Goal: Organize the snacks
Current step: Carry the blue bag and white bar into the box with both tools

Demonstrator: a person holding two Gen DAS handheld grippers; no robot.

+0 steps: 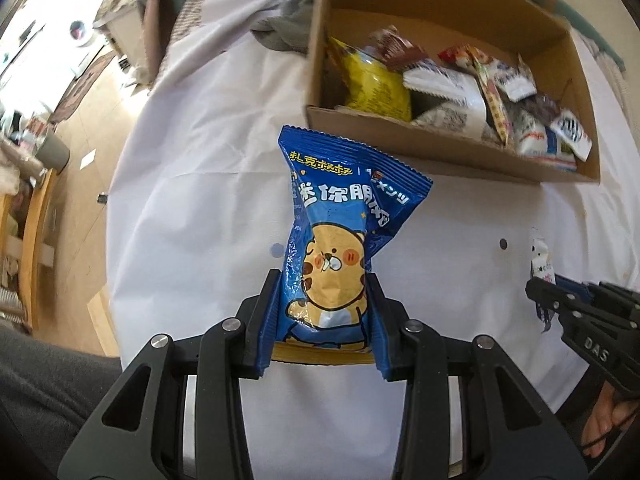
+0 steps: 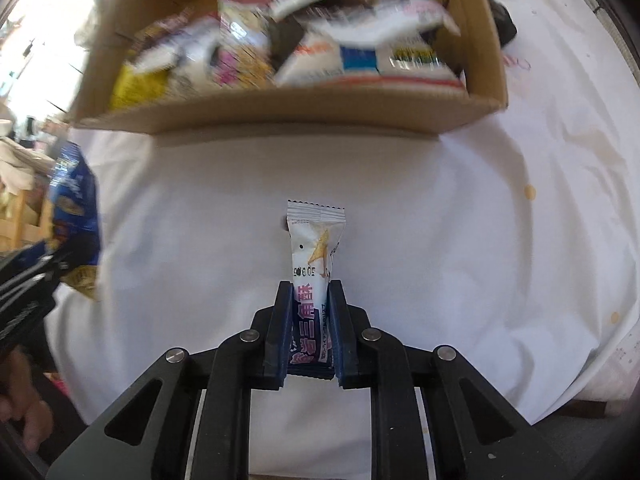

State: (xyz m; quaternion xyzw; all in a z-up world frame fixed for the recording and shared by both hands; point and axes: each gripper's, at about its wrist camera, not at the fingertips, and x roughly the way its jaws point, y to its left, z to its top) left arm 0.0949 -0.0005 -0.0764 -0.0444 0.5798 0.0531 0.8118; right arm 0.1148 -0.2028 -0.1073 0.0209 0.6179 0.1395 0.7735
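My left gripper is shut on a blue snack bag with a cartoon bear, held above the white tablecloth, short of the cardboard box. My right gripper is shut on a small white and purple snack packet, also held above the cloth in front of the box. The box holds several mixed snack packs, blurred in the right wrist view. The right gripper with its packet shows at the right edge of the left wrist view; the blue bag shows at the left of the right wrist view.
A white tablecloth covers the round table. A grey cloth lies behind the box. A dark object sits right of the box. Beyond the table's left edge are the floor, a wooden shelf and furniture.
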